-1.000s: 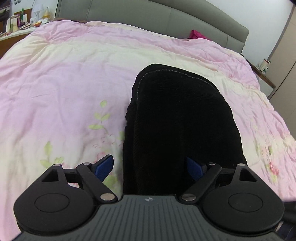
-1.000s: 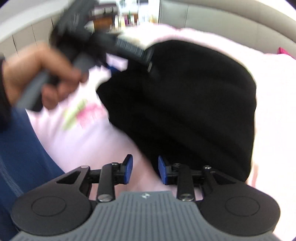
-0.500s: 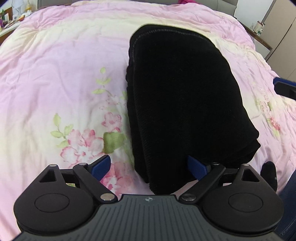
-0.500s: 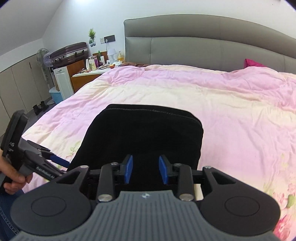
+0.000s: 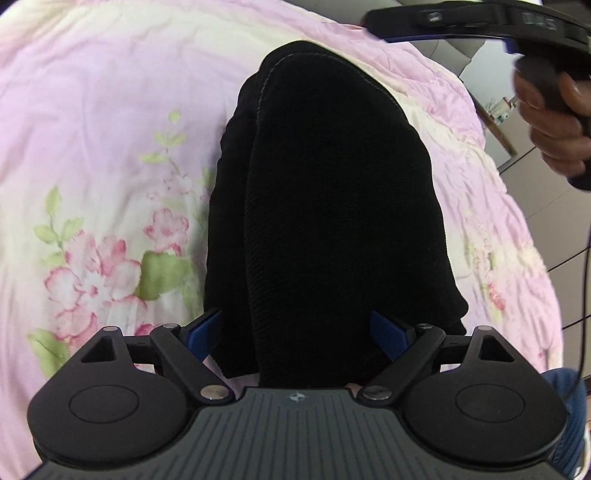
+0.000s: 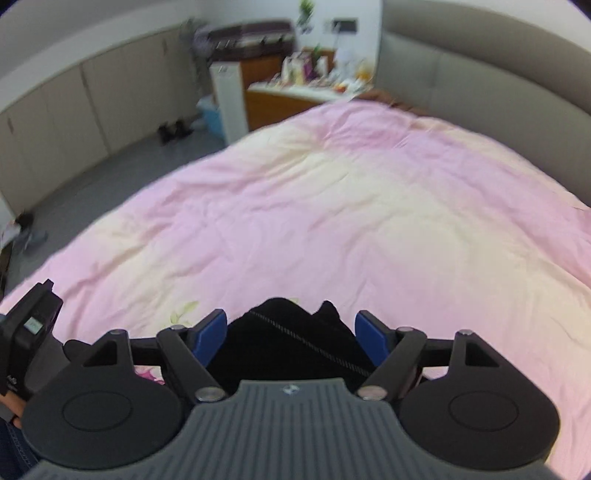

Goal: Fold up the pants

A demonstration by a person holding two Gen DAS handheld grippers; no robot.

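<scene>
The black pants [image 5: 332, 206] lie folded into a long stack on the pink floral duvet [image 5: 103, 147]. My left gripper [image 5: 297, 332] hovers over their near end, open wide, with the cloth showing between its blue fingers [image 5: 205, 330] and no pad pressing on it. A hand [image 5: 554, 110] carries my right gripper [image 5: 461, 18] high at the top right of the left wrist view. In the right wrist view, the right gripper [image 6: 291, 332] has its jaws opening, and a corner of the pants [image 6: 288, 332] lies below the gap, untouched.
The duvet [image 6: 332, 206] covers the whole bed up to a grey padded headboard [image 6: 480, 74]. A cluttered bedside table [image 6: 306, 88], cabinets [image 6: 74, 103] and grey floor lie to the left. The left gripper's body [image 6: 29, 332] sits at the left edge.
The right gripper has lifted off the pants and swung away across the bed, its jaws spreading wider. The left gripper has sunk a little and tilted down over the pants' near end.
</scene>
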